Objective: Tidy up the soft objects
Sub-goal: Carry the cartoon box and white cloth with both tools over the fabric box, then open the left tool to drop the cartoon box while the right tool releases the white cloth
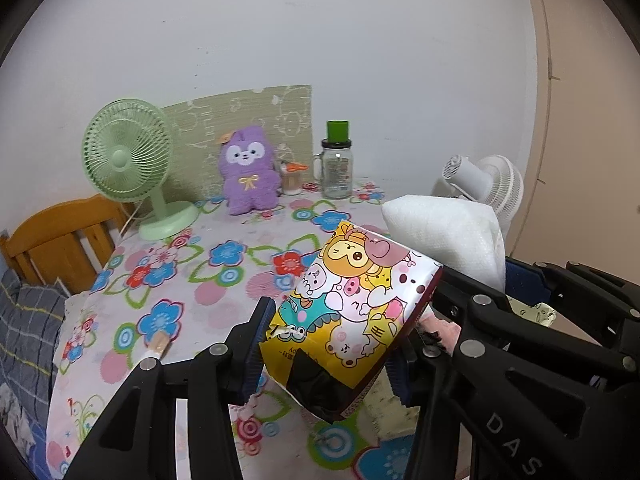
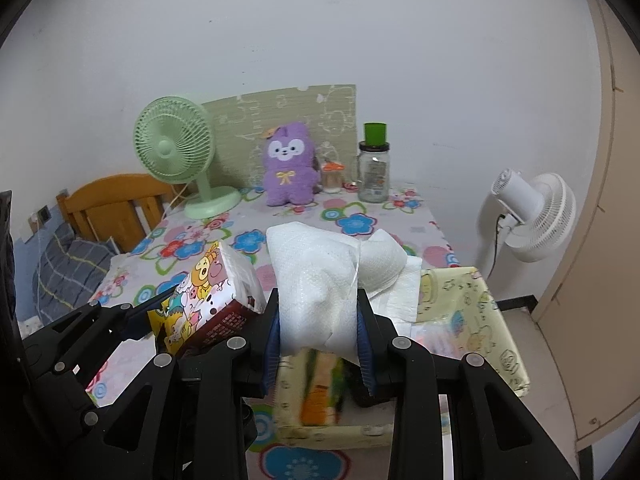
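A white wall backs a table under a flowered cloth, with a green fan, a purple plush toy and a glass jar along its far edge. Both soft packs are off the cloth, carried above a pale yellow fabric box at the near edge. The left hand-held gripper pinches a cartoon-printed tissue pack; its long axis tilts up and away towards the wall. The right hand-held gripper squeezes a white tissue bundle, which bulges upward between the pads. The box seems already partly filled; I judge that these two are not yet stowed.
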